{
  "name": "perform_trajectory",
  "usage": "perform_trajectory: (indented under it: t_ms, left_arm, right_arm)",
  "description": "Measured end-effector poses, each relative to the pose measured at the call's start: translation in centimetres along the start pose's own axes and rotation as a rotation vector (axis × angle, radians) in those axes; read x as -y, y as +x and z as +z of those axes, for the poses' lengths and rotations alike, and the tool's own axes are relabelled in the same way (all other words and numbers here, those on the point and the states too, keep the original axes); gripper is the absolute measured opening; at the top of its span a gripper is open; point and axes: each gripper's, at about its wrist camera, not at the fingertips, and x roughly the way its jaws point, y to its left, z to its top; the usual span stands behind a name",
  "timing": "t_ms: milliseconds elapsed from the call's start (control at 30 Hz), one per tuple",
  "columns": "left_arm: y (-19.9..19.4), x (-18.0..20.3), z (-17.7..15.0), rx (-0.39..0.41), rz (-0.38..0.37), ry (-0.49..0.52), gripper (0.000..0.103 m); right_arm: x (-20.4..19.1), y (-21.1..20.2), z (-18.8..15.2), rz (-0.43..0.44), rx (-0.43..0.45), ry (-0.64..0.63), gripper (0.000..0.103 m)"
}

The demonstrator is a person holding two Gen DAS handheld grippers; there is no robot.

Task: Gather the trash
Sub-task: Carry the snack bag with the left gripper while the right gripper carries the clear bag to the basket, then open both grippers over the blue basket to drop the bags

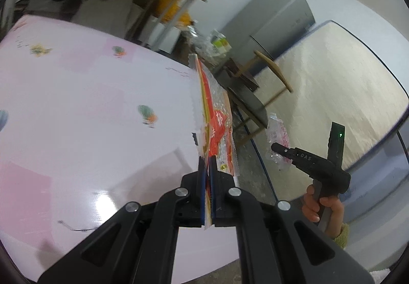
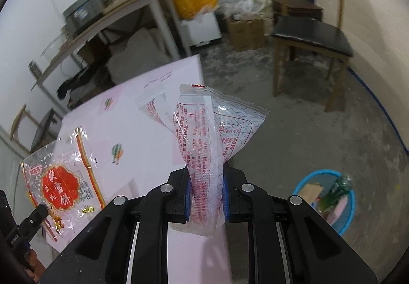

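Observation:
My left gripper (image 1: 208,169) is shut on the bottom edge of a red and clear snack bag (image 1: 213,115), seen edge-on above the pink table (image 1: 89,110). In the right wrist view the same bag (image 2: 61,176) hangs flat at the lower left, with the left gripper (image 2: 38,211) below it. My right gripper (image 2: 206,192) is shut on a crumpled clear wrapper with red print (image 2: 204,130), which stands up between the blue pads. From the left wrist view, the right gripper (image 1: 277,148) holds that wrapper (image 1: 277,134) off the table's right edge, over the floor.
A blue basket (image 2: 324,197) with a green bottle and scraps sits on the concrete floor at the lower right. Farther off are a wooden chair with a black seat (image 2: 309,36), a cardboard box (image 2: 245,31) and a cluttered long table (image 2: 115,15). A mattress (image 1: 332,84) leans at the right.

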Motion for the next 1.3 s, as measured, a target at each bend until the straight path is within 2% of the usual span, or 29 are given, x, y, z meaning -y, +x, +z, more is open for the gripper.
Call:
perform_trajectory:
  t_ms: [233,333,500,633,700,833,933,1033,1133,1200,1233,1300]
  left_arm:
    - [5.5,4.5,0.0,-0.131,-0.1,0.05,0.002]
    - [8.5,7.0,-0.4,-0.194,-0.117,0.085,0.002]
    - [14.1,11.2,-2.0,-0.312,-0.124,0.127,0.002]
    - [19.9,14.3,-4.1,-0.411,-0.058,0.2,0.002]
    - [22.9,15.5,-5.3,-0.469,-0.019,0.239,0.002]
    - [30.4,17.2,-8.2,-0.62,0.057,0.246,0.002]
    - [34.9,18.0,-10.3,-0.692,0.118,0.251,0.002]
    - [40.1,18.0,-13.0,-0.785,0.147,0.18,0.003]
    - [44.4,16.9,-15.6,-0.868,0.142,0.079,0.005]
    - [46.3,15.6,-17.1,-0.913,0.19,0.042,0.015]
    - [47.0,15.3,-17.5,-0.925,0.2,0.023,0.024]
    - [48.0,14.5,-18.0,-0.927,0.229,-0.002,0.029]
  right_arm:
    - [9.0,-4.7,-2.7,-0.098,0.056,0.185,0.017]
    - [14.2,-6.2,-5.5,-0.152,0.058,0.3,0.017]
    - [20.9,-5.9,-10.2,-0.179,0.015,0.477,0.017]
    - [25.0,-4.5,-14.1,-0.186,-0.031,0.589,0.017]
    - [26.1,-3.7,-14.9,-0.18,-0.05,0.622,0.017]
    - [28.1,-1.7,-16.3,-0.165,-0.085,0.678,0.017]
    - [29.5,-0.8,-17.4,-0.157,-0.102,0.713,0.017]
    - [30.1,-0.5,-18.3,-0.152,-0.112,0.74,0.017]
    - [31.0,-0.2,-19.1,-0.154,-0.118,0.765,0.017]
    - [31.3,0.0,-19.5,-0.154,-0.126,0.776,0.018]
    - [31.5,0.1,-19.7,-0.153,-0.128,0.78,0.018]
    - [31.7,0.5,-20.0,-0.155,-0.135,0.779,0.018]
